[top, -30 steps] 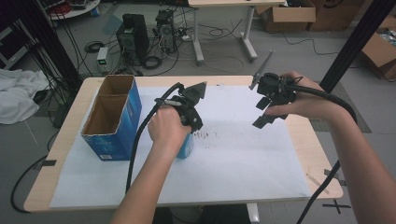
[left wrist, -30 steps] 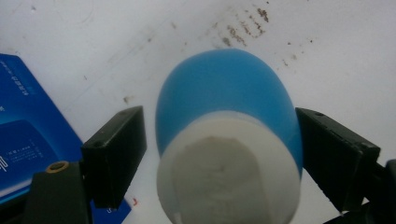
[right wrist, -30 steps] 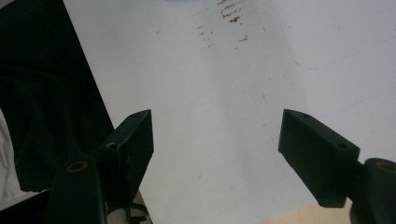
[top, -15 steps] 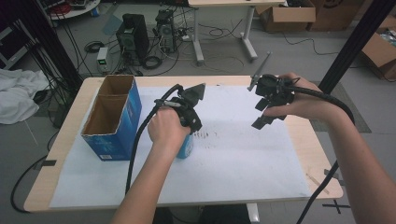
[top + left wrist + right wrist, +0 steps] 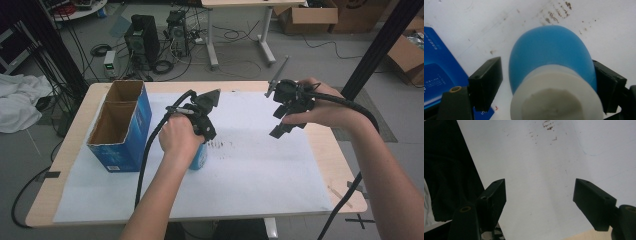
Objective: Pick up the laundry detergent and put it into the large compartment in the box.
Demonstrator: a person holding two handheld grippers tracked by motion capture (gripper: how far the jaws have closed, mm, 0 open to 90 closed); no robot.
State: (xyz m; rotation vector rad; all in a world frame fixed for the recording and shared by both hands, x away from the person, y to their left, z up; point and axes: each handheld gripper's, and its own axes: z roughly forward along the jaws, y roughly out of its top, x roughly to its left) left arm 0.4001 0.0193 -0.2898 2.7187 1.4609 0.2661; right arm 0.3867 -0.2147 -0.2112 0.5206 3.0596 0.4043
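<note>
Currently we see the blue bottle [image 5: 554,57], with its white cap [image 5: 556,95], standing upright on the white paper sheet [image 5: 260,170] that covers the table [image 5: 75,165], left of the table's centre and just beside the open blue carton [image 5: 120,125] near the left edge. A patch of dark specks [image 5: 222,145] lies on the sheet next to it.

The left hand-held gripper [image 5: 546,80] brackets the bottle at the shoulder, just below the cap. In the left gripper view one jaw touches the blue wall; on the other side a sliver of paper shows between jaw and bottle, so we judge the jaws not yet fully closed on it.

The right hand-held gripper [image 5: 540,195] is held above the sheet toward the far right corner, jaws wide apart, with nothing between them.

Handling judgement: the wall looks smooth and rounded, likely plastic, so light, slightly yielding and prone to slip under hard pads. We cannot tell whether it is full. The domed shoulder narrows upward, so a grip there may ride up; lower on the straight body, or on the cap's flat side, seems safer. Being tall on a narrow base, it could tip if nudged sideways.
</note>
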